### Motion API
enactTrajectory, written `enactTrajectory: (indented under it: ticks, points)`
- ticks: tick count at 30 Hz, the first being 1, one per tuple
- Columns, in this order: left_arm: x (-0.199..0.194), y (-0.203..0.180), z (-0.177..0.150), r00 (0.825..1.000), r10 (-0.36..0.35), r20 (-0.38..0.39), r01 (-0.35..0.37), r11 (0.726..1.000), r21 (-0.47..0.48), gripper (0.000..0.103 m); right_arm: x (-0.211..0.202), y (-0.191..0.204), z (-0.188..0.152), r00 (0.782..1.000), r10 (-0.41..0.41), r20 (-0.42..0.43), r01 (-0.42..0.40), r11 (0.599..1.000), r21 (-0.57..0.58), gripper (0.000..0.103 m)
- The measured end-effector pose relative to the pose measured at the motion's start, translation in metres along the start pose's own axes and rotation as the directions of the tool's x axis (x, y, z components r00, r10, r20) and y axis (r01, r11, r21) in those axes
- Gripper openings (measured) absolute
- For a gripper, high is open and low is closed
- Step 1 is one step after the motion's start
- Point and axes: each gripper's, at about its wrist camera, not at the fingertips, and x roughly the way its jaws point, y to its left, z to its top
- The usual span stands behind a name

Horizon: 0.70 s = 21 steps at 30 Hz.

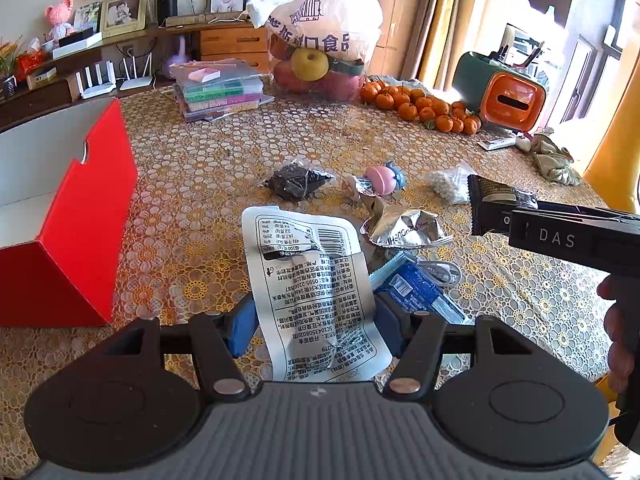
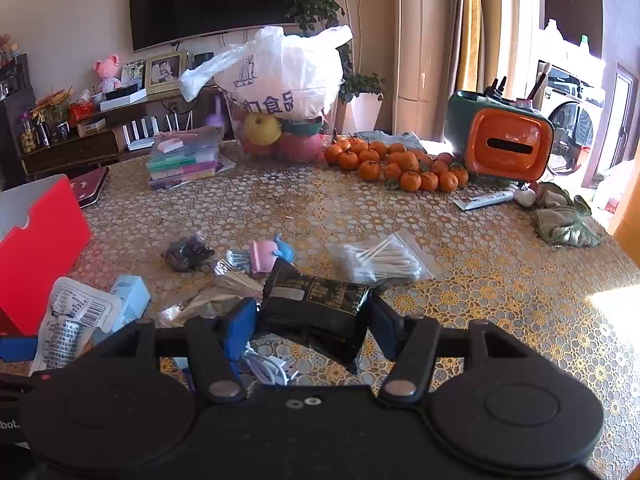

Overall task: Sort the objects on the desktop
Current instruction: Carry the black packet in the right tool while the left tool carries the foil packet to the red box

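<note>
The left gripper (image 1: pixel 316 320) has its blue pads clamped on a white printed snack pouch (image 1: pixel 310 280), held up off the table (image 1: pixel 208 168), with the pouch's top edge pointing out toward the middle clutter. The right gripper (image 2: pixel 312 324) is pinching a black packet (image 2: pixel 316 304) between its pads, lifted just above the cloth; in the left view that same packet (image 1: pixel 500 204) pokes out at the right side. To the far left sits the red box (image 1: pixel 80 232), open-topped with a pale inside, its near corner close to the left gripper and a clear strip of patterned cloth between them. Ahead lie a dark bead bag (image 1: pixel 296 182), a pink-and-blue toy (image 1: pixel 382 178), a crumpled foil wrapper (image 1: pixel 404 226) and a bag of cotton swabs (image 2: pixel 384 258), bunched together. Beyond them the cloth is open up to the tangerines (image 2: pixel 396 162) and the fruit bag (image 2: pixel 280 92) at the far edge.
</note>
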Motion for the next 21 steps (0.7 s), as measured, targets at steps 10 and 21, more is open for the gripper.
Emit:
enactTrajectory:
  ticks: [10,21]
  points:
    - [-0.056,0.023,0.007,0.998,-0.021,0.057,0.021,1.000,-0.013,0.061,-0.057,0.040,0.016,0.997,0.055,0.050,-0.053,0.997,-0.055,0.061]
    - [-0.119,0.066,0.003,0.990,-0.019,0.143,0.024,0.999,-0.027,0.061,-0.112,0.103,0.027,0.985,0.143,0.100,-0.128,0.981,-0.148,0.061]
